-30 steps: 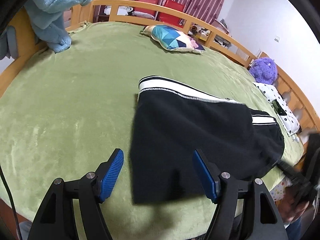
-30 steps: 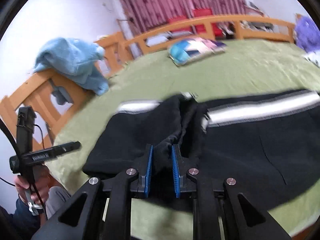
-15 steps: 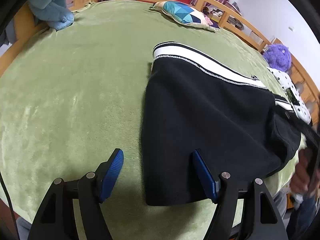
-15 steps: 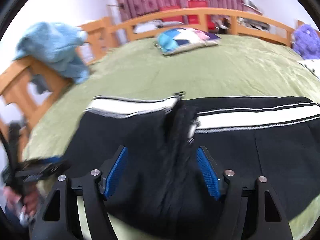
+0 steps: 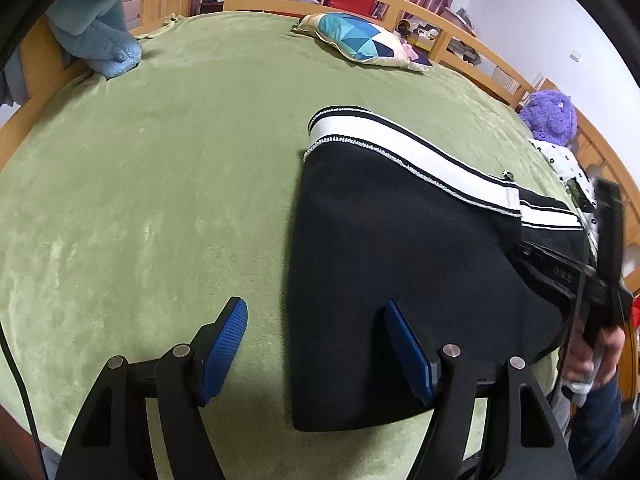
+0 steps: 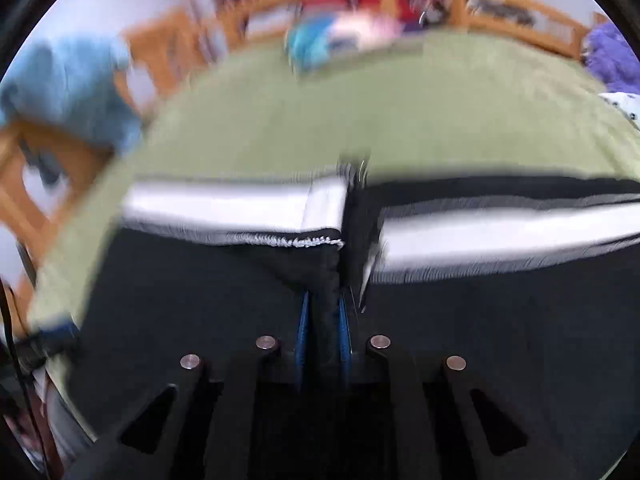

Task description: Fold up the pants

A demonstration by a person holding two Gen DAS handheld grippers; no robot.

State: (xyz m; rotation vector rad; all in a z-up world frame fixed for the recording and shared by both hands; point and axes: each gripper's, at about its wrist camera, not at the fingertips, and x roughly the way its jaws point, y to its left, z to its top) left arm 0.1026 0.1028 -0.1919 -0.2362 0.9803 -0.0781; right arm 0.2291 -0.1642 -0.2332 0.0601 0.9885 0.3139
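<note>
Left gripper (image 5: 316,344): lower centre of its frame, jaws spread wide over the pants' near edge, holding nothing.
Right gripper (image 6: 323,320): lower centre, blue pads pinched together on a black fabric ridge of the pants.
Pants (image 5: 400,248): black with a white stripe, lying folded on the green bedspread (image 5: 160,184), right of centre.
Left view only: the person's right hand (image 5: 596,348) at the right edge, sharp pillow (image 5: 360,40).
Right view only: the pinch; frame motion-blurred.
</note>
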